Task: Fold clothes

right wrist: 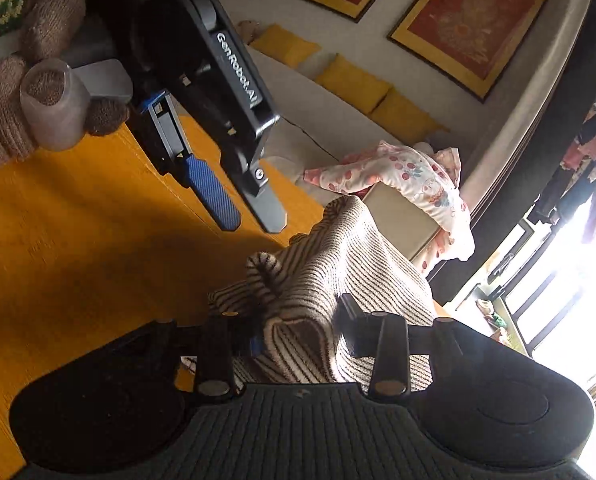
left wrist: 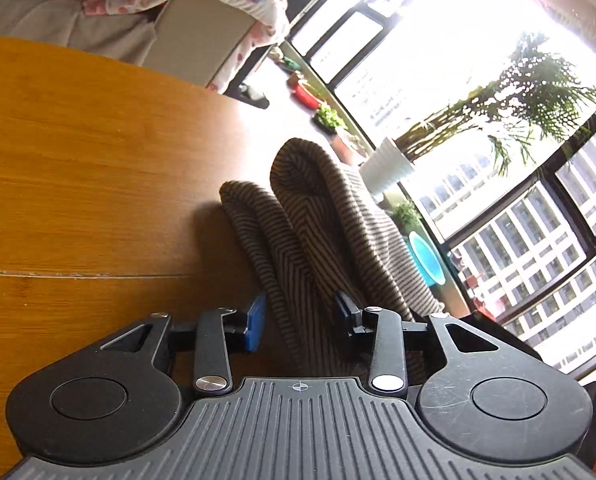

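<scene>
We are holding the striped sweater (left wrist: pixel 322 216) bunched above the wooden table (left wrist: pixel 77 160). Our left gripper (left wrist: pixel 302 316) is standing partly open around a fold, pads apart. Our right gripper (right wrist: pixel 302 328) is pinching another fold (right wrist: pixel 298 344).

garment (right wrist: pixel 330 264): bunched on the table (right wrist: pixel 77 240)
left gripper (right wrist: pixel 253 220): over the table, just left of garment
sofa (right wrist: pixel 338 120): behind the table
</scene>
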The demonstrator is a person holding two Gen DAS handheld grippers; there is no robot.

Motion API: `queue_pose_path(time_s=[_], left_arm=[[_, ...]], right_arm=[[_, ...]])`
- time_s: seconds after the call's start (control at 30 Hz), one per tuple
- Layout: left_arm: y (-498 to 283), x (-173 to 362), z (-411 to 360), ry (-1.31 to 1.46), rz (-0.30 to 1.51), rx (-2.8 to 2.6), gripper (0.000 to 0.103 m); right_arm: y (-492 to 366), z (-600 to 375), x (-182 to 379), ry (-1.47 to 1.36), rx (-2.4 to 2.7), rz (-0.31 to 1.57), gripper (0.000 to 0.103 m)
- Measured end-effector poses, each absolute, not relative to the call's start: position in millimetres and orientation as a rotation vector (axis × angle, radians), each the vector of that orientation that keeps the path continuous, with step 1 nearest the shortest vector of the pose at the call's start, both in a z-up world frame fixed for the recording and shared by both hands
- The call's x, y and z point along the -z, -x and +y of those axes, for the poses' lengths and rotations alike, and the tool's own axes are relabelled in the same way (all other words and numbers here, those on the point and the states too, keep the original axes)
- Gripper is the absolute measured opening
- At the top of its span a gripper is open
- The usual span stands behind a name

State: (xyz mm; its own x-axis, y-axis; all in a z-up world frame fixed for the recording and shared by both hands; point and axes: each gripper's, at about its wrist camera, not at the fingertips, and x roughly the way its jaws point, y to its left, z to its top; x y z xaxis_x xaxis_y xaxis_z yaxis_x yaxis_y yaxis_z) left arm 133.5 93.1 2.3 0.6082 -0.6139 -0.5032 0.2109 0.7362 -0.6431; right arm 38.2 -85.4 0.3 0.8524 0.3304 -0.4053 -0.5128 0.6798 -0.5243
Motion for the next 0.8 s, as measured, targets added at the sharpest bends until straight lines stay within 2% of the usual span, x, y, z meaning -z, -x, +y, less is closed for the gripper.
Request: queue_pose_path(time_s=[0.03,0.13,0.27,0.3,0.37,0.57,0.63,0.67,0.7,0.73,0.77,0.8], left_arm=[[-133.1,-6.7,91.8,0.567,0.766,0.515,0.052],[-133.4,-12.9,76.3,0.508,0.752,0.538,0.053],[-138.1,-3.0,48.0,0.340,0.777,0.492,0.051],[-137.6,1.5,44.8,0.306,0.779,0.479,0.053],[-136.8,6.8,45.8,0.305,0.782,0.478,0.053],[-129.9,3.5,49.5,0.317,0.780,0.486,0.052],[-123.0,2.6,50.7,0.327,0.781,0.517,0.044],[-119.6,2.3,51.4,0.332,0.783,0.533,0.043],[-116.3,2.8,51.7,0.339,0.788,0.550,0.038],[-114.1,3.6,51.7,0.345,0.791,0.564,0.033],[-113.8,3.9,50.9,0.344,0.791,0.572,0.032],[-114.0,4.1,49.8,0.342,0.789,0.578,0.029]], right_arm=[[-38.0,-86.9,-2.2,0.658,-0.485,0.293,0.042],[-33.6,-93.8,-5.5,0.634,-0.496,0.301,0.054],[-36.2,-112.3,-19.1,0.519,-0.490,0.313,0.055],[-37.5,-117.5,-23.2,0.484,-0.487,0.317,0.053],[-40.2,-127.8,-31.3,0.414,-0.481,0.323,0.041],[-49.6,-149.5,-54.6,0.241,-0.479,0.335,0.041],[-54.8,-144.3,-61.2,0.229,-0.503,0.332,0.041],[-57.5,-141.8,-64.4,0.223,-0.515,0.331,0.035],[-60.1,-139.2,-67.7,0.217,-0.527,0.330,0.031],[-62.7,-136.7,-71.0,0.211,-0.539,0.328,0.017],[-65.3,-134.1,-74.2,0.205,-0.551,0.327,0.009],[-67.9,-131.5,-77.5,0.200,-0.563,0.325,0.009]])
